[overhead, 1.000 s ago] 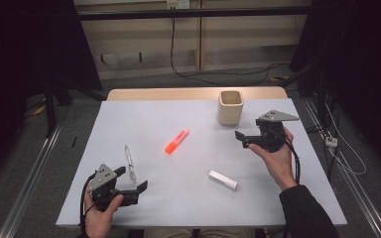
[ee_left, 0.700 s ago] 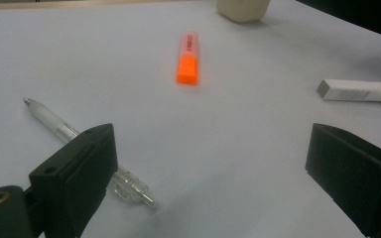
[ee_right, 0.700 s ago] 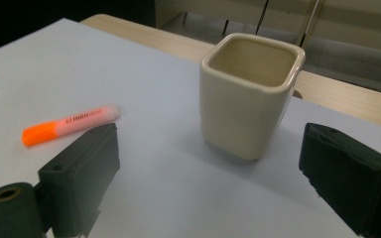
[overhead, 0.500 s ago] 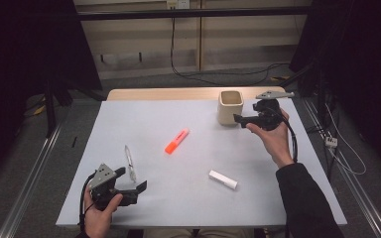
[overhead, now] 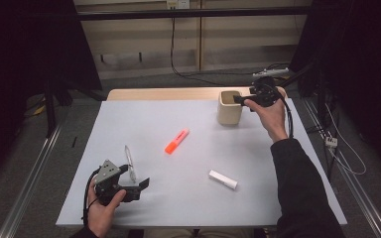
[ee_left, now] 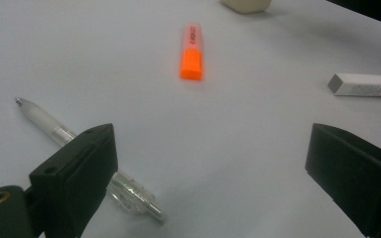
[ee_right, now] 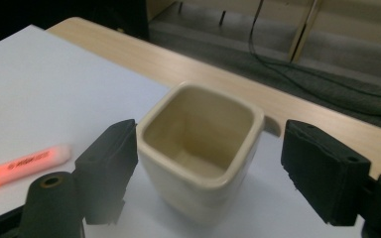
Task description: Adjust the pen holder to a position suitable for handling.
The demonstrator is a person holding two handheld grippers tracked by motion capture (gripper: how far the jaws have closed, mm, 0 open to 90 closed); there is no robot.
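Right gripper view, right tongs [ee_right: 206, 163] apart and just closing around cream cup [ee_right: 201, 148], pads not pressing, left tongs [ee_left: 213, 178] apart over counter [ee_left: 238, 129].

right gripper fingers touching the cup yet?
Cannot tell. In the right gripper view the right gripper straddles the cream cup; its right finger stands clear of the wall, but its left finger overlaps the cup's edge with no plain gap.

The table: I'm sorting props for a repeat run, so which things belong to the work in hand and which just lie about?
In hand: cup, right gripper, its jaws closing around it.
Lying about: highlighter, pen, white box.
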